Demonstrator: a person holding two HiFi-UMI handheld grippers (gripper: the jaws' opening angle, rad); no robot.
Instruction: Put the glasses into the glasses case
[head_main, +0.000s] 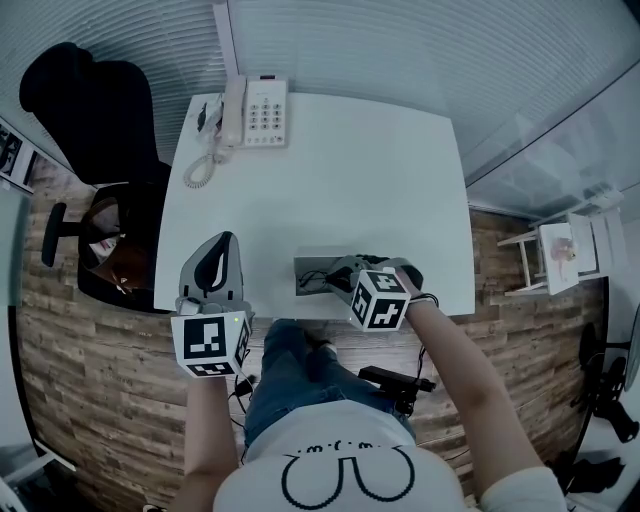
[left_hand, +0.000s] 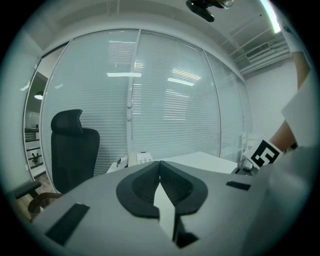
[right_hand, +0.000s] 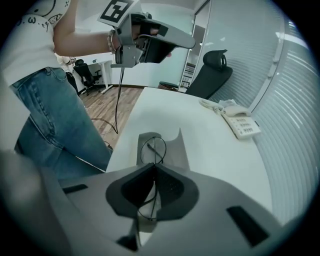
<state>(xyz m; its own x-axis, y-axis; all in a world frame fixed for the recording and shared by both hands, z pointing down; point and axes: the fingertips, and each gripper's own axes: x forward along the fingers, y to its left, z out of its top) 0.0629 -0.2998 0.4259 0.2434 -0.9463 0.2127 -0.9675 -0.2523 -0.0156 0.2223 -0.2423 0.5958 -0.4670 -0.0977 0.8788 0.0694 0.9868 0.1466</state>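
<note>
Down at the near edge of the white table (head_main: 360, 170), the grey glasses case (right_hand: 175, 147) lies open and flat, and the right gripper (right_hand: 154, 165) is tipped steeply down right over it. Its jaws are pinched shut on the glasses (right_hand: 152, 147). It's a thin wire frame running up through the cleft, with one lens loop poking out past the tips and hanging just above the case's open bed. So the case is basically straight ahead of the tips and below them, no sideways reach needed. From the head view its long axis looks like it runs along the table edge, though the gripper hides its right end, so I'd guess the frame has to be lined up with that before it's let go. The left gripper (left_hand: 160, 165) has its jaws together with nothing in them. It's held about level, well off to the left by the table's side edge, so the right hand is clearly the nearer one. Can't tell if the glasses touch the case yet.
</note>
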